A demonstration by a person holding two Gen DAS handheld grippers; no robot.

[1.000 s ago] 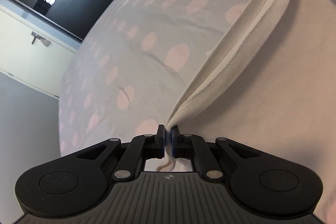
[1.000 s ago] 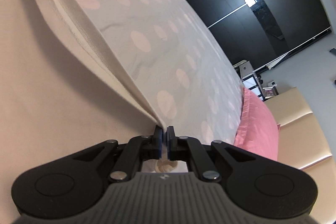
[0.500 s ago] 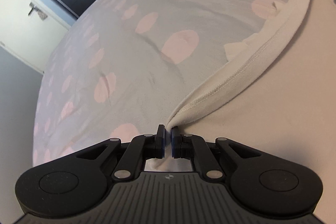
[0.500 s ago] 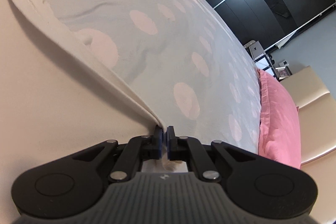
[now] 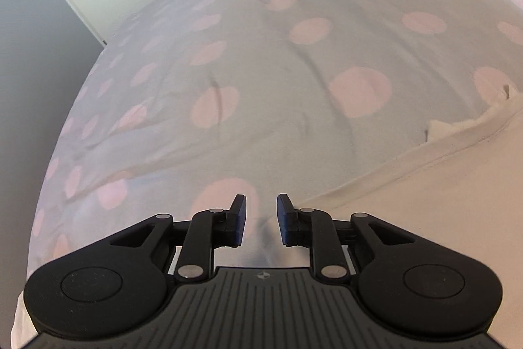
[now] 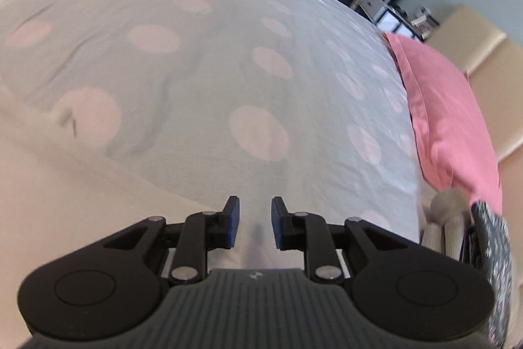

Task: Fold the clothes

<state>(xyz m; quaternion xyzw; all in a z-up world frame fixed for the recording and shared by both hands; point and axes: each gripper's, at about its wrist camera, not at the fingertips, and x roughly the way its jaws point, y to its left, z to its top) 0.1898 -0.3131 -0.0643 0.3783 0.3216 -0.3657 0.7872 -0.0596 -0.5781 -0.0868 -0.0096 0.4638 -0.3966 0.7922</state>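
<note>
**Left wrist view: both jaws released the cream garment**

In the left wrist view the left gripper (image 5: 261,219) had its jaws apart with nothing between them. Half a second earlier they pinched the hem of the cream garment (image 5: 441,201). The garment now lay flat on the dotted bedcover (image 5: 278,71), just to the right of the jaws. In the right wrist view the right gripper (image 6: 255,223) was also open and empty, and the garment (image 6: 65,201) lay to its left. A pink pillow (image 6: 451,120) rested at the far right edge of the bed.
</note>
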